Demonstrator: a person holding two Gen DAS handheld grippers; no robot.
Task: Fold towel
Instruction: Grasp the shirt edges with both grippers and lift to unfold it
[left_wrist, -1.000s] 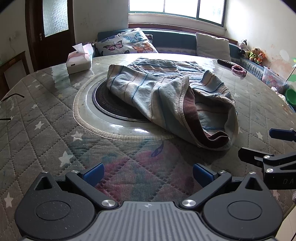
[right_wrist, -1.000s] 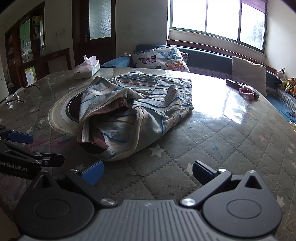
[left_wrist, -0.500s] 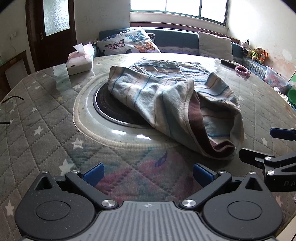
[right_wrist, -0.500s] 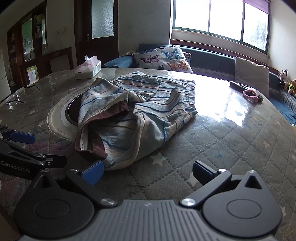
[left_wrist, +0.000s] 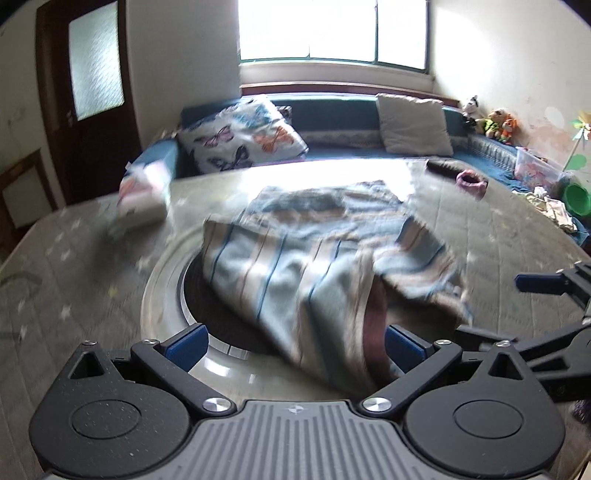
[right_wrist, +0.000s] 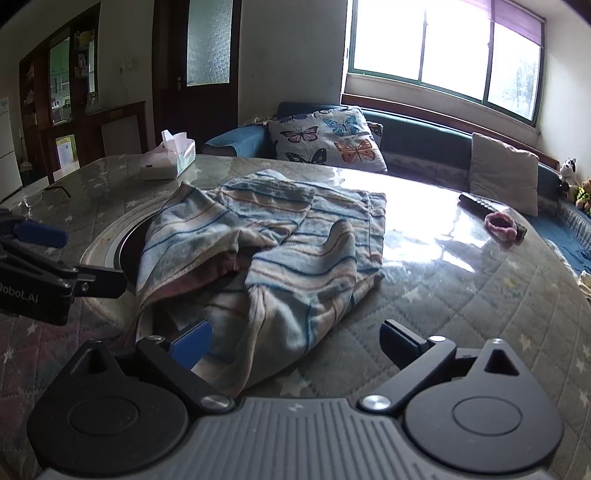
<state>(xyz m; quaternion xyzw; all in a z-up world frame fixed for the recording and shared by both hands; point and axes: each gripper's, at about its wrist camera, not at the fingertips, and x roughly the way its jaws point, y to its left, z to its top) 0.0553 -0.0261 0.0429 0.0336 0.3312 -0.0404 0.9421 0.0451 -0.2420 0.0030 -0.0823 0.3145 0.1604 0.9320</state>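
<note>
- The striped towel (right_wrist: 266, 251) lies crumpled at the middle of the quilt-covered table (right_wrist: 461, 317), partly over the round inset (left_wrist: 166, 280) at its 9 o'clock side.
- Left gripper (left_wrist: 295, 341) has its jaws spread wide, the towel's near edge lying between them.
- Right gripper (right_wrist: 295, 341) is likewise parted, and the near fold reaches between its fingers.
- A tissue box (right_wrist: 170, 162) sits toward 11 o'clock of the towel.

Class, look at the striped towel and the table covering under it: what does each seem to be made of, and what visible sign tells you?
Towel: soft woven cotton terry, probably; it slumps in limp folds with fuzzy edges. Table covering: quilted fabric, apparently under a glossy clear sheet; window glare reflects off it.
</note>
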